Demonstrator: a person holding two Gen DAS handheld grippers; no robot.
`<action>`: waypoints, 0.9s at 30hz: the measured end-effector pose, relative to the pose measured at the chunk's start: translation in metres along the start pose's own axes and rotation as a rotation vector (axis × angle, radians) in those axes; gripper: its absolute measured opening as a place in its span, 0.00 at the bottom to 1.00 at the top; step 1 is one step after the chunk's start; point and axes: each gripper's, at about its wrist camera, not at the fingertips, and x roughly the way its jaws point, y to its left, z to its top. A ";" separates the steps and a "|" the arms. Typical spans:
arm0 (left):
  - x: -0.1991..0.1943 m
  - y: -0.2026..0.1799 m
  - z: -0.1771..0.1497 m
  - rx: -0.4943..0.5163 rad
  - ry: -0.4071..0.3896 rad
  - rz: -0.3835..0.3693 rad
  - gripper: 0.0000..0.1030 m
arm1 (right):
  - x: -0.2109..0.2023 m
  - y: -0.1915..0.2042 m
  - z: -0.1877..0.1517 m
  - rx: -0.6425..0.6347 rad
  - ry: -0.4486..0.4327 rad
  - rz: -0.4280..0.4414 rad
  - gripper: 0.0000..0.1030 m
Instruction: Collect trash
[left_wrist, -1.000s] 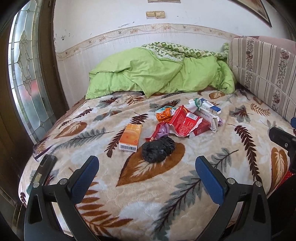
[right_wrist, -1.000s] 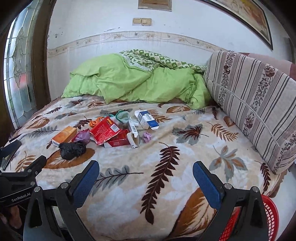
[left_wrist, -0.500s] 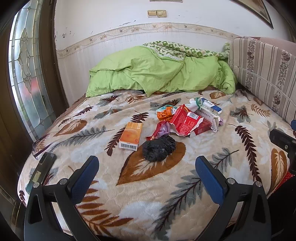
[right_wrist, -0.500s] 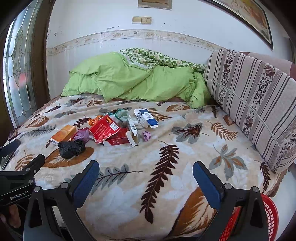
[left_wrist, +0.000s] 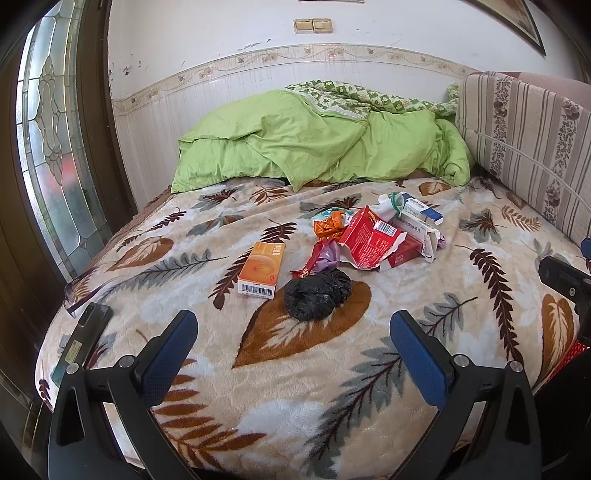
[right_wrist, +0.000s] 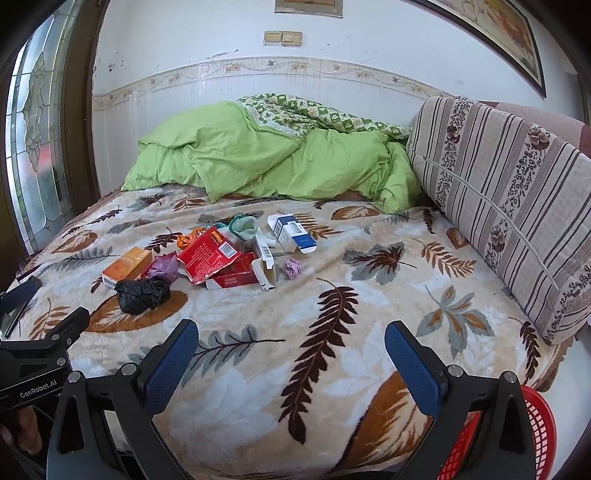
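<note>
Trash lies in a cluster on the leaf-patterned bed cover: a crumpled black bag, an orange box, a torn red carton, a purple wrapper, a blue-white box, a white box and a small purple wad. My left gripper is open and empty, just short of the black bag. My right gripper is open and empty over the bed's near edge, to the right of the trash.
A red basket stands below the bed's near right corner. A green duvet is heaped at the far end. A striped cushion lines the right side. A dark phone lies at the bed's left edge by the glass door.
Both grippers have crept slightly forward toward the bed; the trash sits a little nearer in view. Nothing has been picked up.
</note>
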 end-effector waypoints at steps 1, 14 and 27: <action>0.000 0.000 0.000 0.000 0.000 0.000 1.00 | 0.000 0.000 0.000 0.000 0.001 0.001 0.99; 0.000 0.001 0.001 -0.001 0.002 -0.002 1.00 | 0.000 -0.002 -0.001 0.003 0.003 0.000 0.99; 0.026 0.030 0.000 -0.137 0.113 -0.050 1.00 | 0.017 -0.018 0.001 0.083 0.073 0.061 0.84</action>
